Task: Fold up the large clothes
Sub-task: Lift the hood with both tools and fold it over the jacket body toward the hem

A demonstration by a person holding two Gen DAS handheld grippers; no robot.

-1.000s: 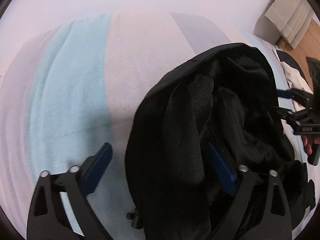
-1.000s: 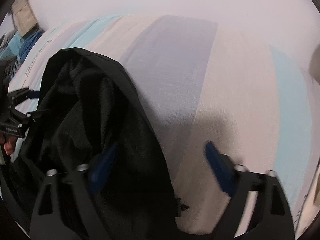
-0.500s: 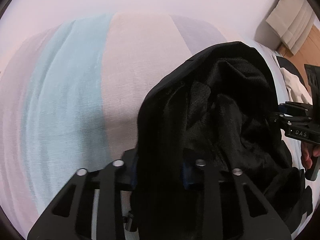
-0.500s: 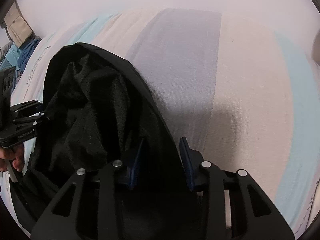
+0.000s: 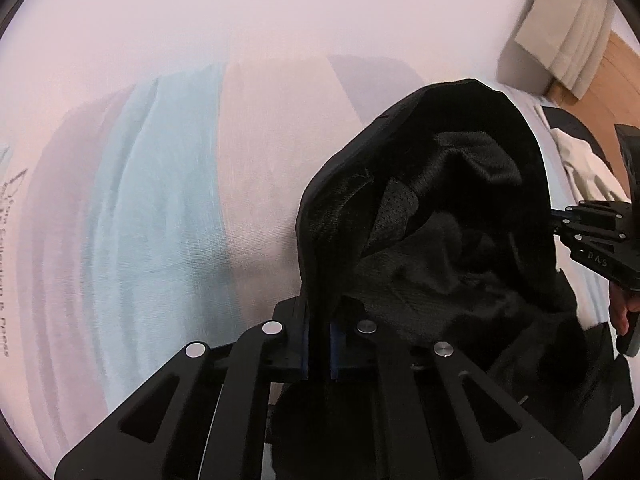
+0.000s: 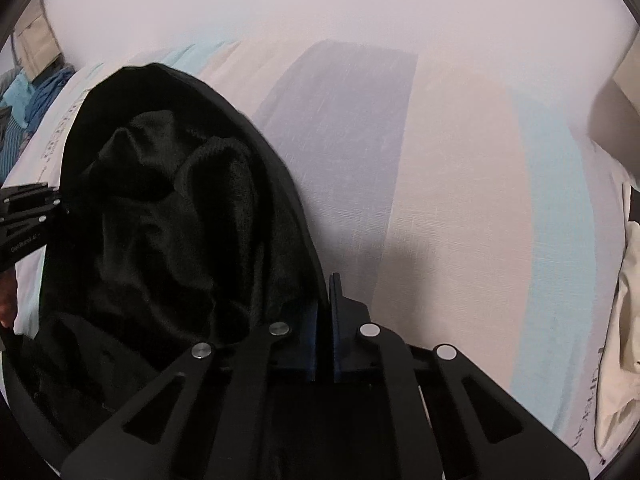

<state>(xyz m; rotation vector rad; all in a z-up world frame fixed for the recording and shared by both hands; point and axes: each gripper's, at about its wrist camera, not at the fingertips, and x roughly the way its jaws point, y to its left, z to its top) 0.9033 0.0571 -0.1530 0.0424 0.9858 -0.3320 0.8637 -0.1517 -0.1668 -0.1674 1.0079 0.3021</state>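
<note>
The left claw is clamped on one edge of the black garment; the right claw is clamped on the opposite edge; the cloth hangs bunched between them over the striped bedsheet; in the left view the right claw sits at 3 o'clock; in the right view the left claw sits at 9 o'clock; pale cloth lies beyond the garment.

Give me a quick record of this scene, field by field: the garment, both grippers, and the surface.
garment: black mesh-lined jacket, bunched, held at two edges
left gripper: shut on the jacket's edge
right gripper: shut on the opposite edge
surface: striped bedsheet, pale blue, beige and grey bands
background: cream cloth beyond the jacket
</note>
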